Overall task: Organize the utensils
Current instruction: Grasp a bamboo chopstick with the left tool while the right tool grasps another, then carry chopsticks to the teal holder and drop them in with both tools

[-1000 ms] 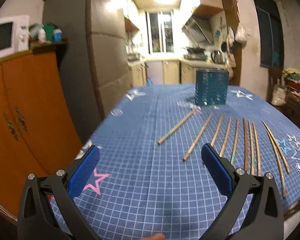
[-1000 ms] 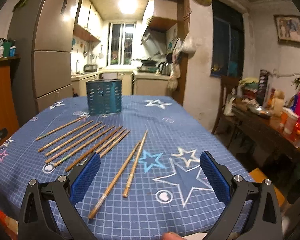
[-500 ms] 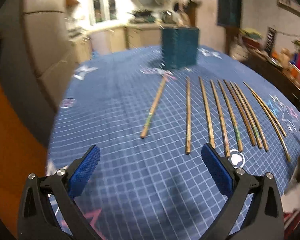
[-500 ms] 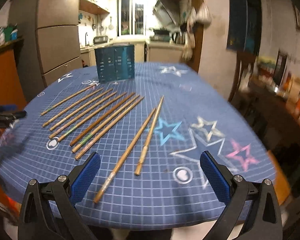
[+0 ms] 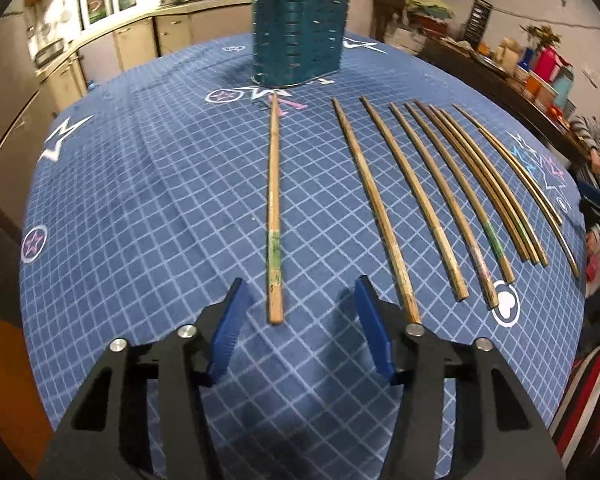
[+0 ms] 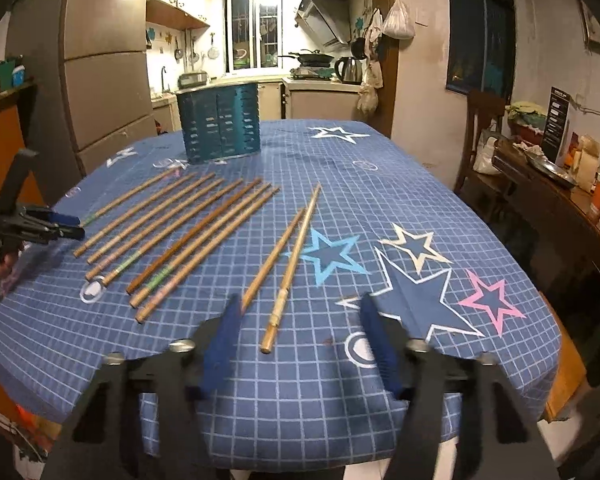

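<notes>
While both sets of jaws are closing, neither has anything gripped. Seen from the left wrist, the left hand-held gripper points down at the bench, which wears a blue checked cloth with stars. Its blue pads stand about half apart, and the near end of the leftmost chopstick lies on the cloth just ahead of the gap, untouched. That chopstick rests apart from the others, its far tip close to the teal slotted utensil holder standing upright at the far side of the bench. To its right, a row of chopsticks lies side by side, fanning outward.

From the right wrist, the right hand-held gripper hovers at the near edge of the bench, jaws likewise about half apart. A pair of chopsticks lies separate from the main row; the near end of the right one sits between and just ahead of the pads, not pressed by them, while the left one runs up to the left pad. The left hand-held gripper shows at the left edge of this view, held in a person's hand.
</notes>
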